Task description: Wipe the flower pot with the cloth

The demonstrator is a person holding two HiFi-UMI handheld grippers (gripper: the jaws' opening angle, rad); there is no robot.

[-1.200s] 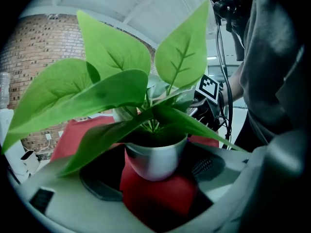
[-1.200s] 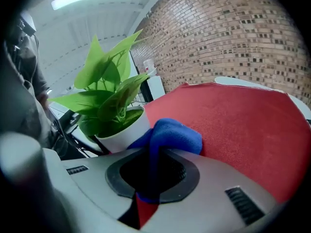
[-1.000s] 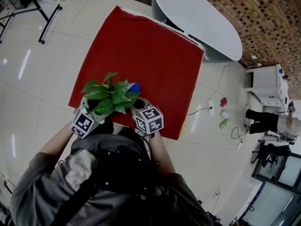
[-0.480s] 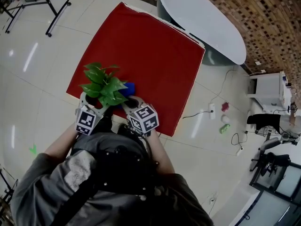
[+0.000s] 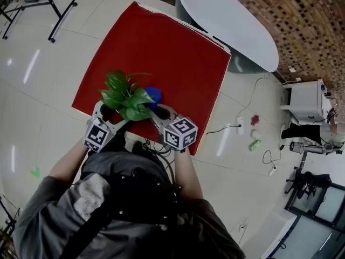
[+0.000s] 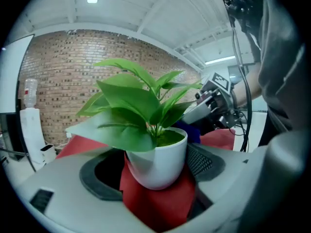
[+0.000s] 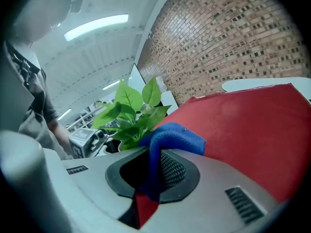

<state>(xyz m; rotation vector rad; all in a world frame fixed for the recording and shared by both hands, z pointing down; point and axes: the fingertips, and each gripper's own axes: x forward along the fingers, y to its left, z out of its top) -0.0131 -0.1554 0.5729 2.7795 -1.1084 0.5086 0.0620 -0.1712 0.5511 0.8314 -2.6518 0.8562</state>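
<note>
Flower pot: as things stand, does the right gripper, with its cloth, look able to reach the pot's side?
Probably yes. The right gripper holds the blue cloth just beside the flower pot, which the left gripper seems to grip. Nothing stands between them except a few overhanging leaves.

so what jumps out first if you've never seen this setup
The big red table cover fills the middle of the head view, bright against the pale floor. At its near edge, a leafy green plant in a white flower pot sits between the jaws of the left hand-held gripper. Right beside it, the right hand-held gripper pinches a blue cloth.
</note>
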